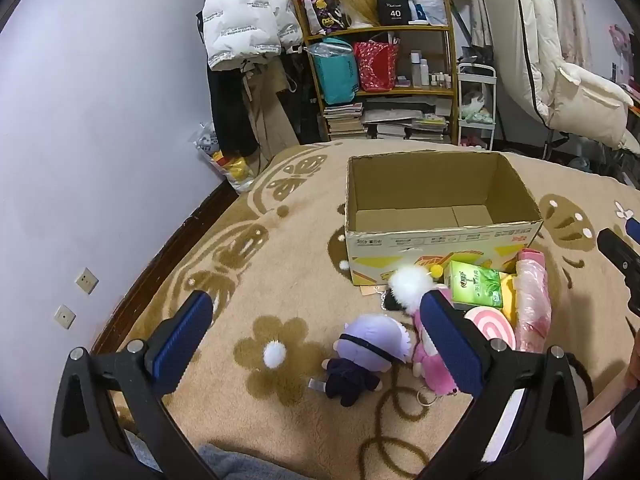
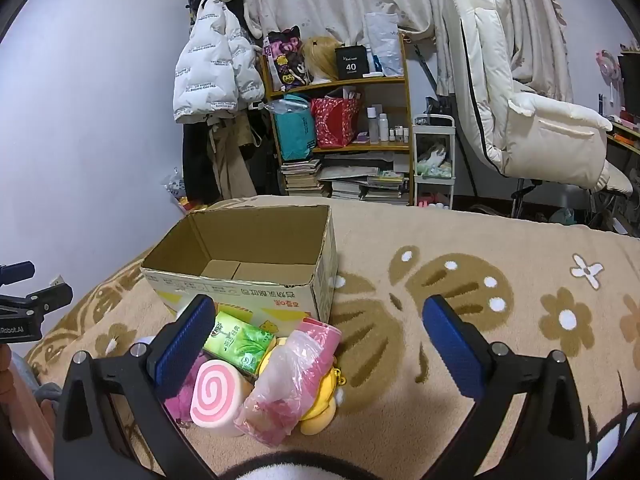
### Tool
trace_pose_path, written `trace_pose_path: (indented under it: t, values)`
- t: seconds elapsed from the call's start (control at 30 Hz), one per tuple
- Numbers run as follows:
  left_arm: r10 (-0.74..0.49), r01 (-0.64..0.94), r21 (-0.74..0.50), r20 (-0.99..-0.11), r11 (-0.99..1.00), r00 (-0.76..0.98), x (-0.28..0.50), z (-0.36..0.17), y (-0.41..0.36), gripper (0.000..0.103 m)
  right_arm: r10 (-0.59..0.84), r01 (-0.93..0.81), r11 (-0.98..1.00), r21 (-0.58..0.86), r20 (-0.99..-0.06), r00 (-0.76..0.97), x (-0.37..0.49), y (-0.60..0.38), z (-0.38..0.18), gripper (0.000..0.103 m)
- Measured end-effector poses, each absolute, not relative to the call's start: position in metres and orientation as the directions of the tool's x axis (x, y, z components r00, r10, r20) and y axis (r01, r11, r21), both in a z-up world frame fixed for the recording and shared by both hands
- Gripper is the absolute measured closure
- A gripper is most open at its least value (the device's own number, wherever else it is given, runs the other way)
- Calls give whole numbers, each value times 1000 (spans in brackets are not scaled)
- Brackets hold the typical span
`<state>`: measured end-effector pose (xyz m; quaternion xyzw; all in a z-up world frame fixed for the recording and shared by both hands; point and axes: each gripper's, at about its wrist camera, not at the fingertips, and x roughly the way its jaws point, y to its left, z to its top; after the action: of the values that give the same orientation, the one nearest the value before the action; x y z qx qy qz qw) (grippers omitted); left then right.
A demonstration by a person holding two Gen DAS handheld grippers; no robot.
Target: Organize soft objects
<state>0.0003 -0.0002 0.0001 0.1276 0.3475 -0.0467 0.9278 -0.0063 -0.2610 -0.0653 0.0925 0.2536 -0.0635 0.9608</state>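
Note:
An open, empty cardboard box (image 1: pixel 440 236) stands on the beige blanket; it also shows in the right wrist view (image 2: pixel 248 280). In front of it lies a pile: a purple-haired doll (image 1: pixel 362 354), a pink plush (image 1: pixel 430 360), a white pompom (image 1: pixel 408 284), a green tissue pack (image 1: pixel 476 284) (image 2: pixel 240 342), a pink swirl roll cushion (image 1: pixel 492 326) (image 2: pixel 214 394), a pink plastic-wrapped bundle (image 1: pixel 530 300) (image 2: pixel 288 376) and a yellow plush (image 2: pixel 320 410). My left gripper (image 1: pixel 316 340) is open above the doll. My right gripper (image 2: pixel 320 344) is open above the bundle.
A wooden shelf (image 1: pixel 380 80) with bags and books stands behind the bed, with hanging coats (image 1: pixel 240 20) to its left and a white chair (image 2: pixel 532 120) to the right. A wall (image 1: pixel 100 140) borders the bed's left edge.

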Motion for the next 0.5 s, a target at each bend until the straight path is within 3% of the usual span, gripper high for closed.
trace_pose_path:
  t: [0.5]
  values:
    - [-22, 186, 191, -640, 964, 768, 2, -4, 3, 0, -79, 171, 975, 141, -497, 864, -6, -260, -65, 0]
